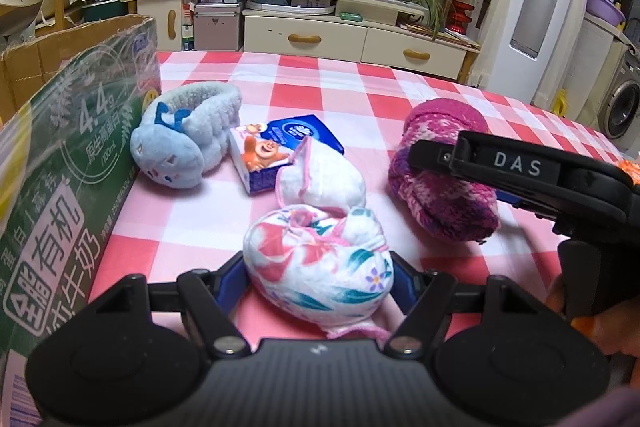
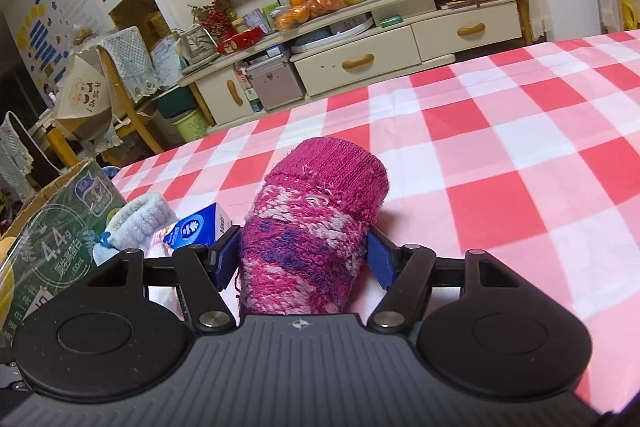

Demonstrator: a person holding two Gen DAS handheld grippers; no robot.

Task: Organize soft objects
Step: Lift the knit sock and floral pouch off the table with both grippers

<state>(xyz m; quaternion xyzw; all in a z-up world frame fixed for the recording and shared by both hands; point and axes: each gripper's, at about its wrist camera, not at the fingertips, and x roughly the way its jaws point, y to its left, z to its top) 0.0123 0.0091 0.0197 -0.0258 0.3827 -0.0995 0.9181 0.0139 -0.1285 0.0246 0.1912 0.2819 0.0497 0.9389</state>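
Left gripper: blue pads set against both sides of a floral cloth bundle, white with pink, teal and purple print, which sits on the checked tablecloth at the near edge; jaws held partway apart by its bulk.

Right gripper: blue pads closed against the flanks of a magenta knitted sock roll, fuzzy pink, white and purple with a plain magenta cuff pointing away; whether it is lifted off the cloth cannot be told. In the left wrist view this gripper reaches in from the right over the same roll.

Between the two, middle of table: white towel with pink trim, touching the floral bundle's far side. Behind it, a tissue pack, blue and white with a cartoon bear. Left of that, pale blue plush earmuffs, just beside a green-printed cardboard milk carton box standing open at the table's left edge.
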